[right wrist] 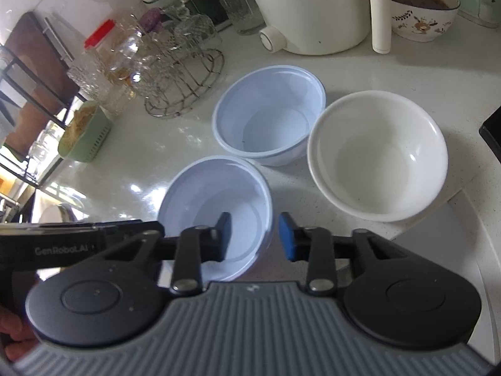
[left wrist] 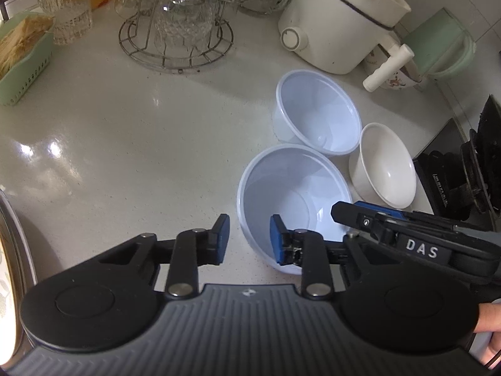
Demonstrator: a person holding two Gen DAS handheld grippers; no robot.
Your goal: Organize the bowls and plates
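Three bowls stand on the pale counter. The near pale-blue plastic bowl [left wrist: 294,194] [right wrist: 216,203] sits in front of a second pale-blue bowl [left wrist: 316,112] [right wrist: 269,112]. A white ceramic bowl [left wrist: 385,166] [right wrist: 375,156] stands to their right. My left gripper [left wrist: 249,239] is open, its jaws straddling the near bowl's left rim, one fingertip inside. My right gripper [right wrist: 255,235] is open, straddling the same bowl's right rim. Neither is closed on the rim. The right gripper also shows in the left wrist view [left wrist: 360,216] over the bowl.
A wire rack with glasses [left wrist: 175,25] [right wrist: 178,72] stands at the back. A white electric pot [left wrist: 338,15] [right wrist: 313,9], a patterned bowl [right wrist: 422,12], a green basket [left wrist: 22,59] [right wrist: 84,131] and a black stove [left wrist: 469,163] ring the counter.
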